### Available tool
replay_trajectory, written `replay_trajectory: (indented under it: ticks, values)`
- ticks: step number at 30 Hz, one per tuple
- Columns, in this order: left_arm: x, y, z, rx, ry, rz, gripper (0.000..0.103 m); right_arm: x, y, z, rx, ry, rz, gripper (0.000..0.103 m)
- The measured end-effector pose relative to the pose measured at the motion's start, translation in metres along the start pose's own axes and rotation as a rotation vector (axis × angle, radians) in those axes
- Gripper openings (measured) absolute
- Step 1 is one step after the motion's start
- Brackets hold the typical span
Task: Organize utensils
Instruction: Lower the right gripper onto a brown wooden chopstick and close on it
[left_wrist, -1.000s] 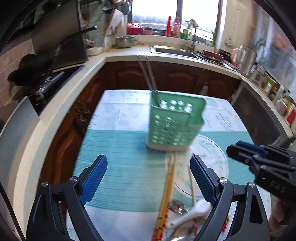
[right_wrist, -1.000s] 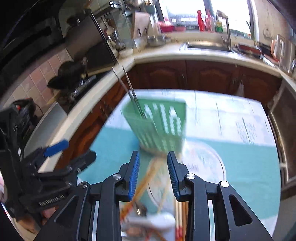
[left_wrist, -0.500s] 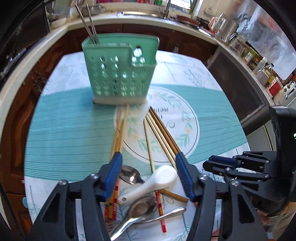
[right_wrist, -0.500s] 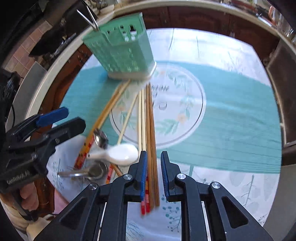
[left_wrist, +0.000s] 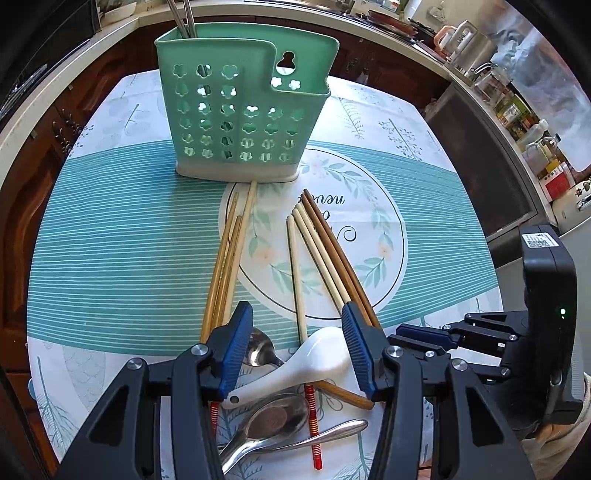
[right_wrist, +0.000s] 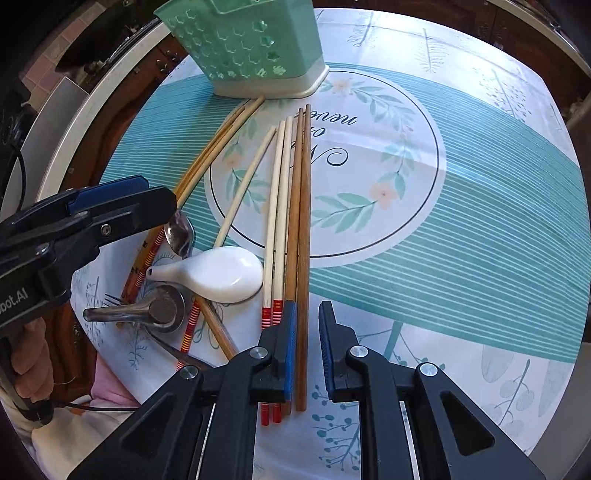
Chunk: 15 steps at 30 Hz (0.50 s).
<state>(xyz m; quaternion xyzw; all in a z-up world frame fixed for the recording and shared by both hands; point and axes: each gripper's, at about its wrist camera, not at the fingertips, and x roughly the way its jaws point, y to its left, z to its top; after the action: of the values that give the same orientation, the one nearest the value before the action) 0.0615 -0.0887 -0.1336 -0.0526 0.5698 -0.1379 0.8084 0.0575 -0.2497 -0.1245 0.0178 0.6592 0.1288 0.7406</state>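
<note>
The right gripper (right_wrist: 306, 350) straddles a dark brown chopstick (right_wrist: 303, 229) at lower centre, jaws closing, not yet pinching. The left gripper (left_wrist: 295, 350) narrows around the white ceramic spoon (left_wrist: 295, 369), untouched. The green caddy (left_wrist: 243, 107) waits at top.

Colours and patterns
Holder (left_wrist: 240, 107): mint green, flower-shaped holes. Tablecloth (right_wrist: 461, 229): teal-white stripes, leaf wreath. Spoon (right_wrist: 218, 273): white.

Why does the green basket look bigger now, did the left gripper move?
Yes. The left gripper came down toward the table, nearer the basket, and now straddles the white spoon.
</note>
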Motion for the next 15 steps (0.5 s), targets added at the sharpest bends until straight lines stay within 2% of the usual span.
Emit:
replay_trajectory:
  ticks: [15]
  values:
    - [0.008,0.004,0.006,-0.019,0.023,-0.003,0.048,0.016,0.007,0.032,-0.049,0.03,-0.069,0.01]
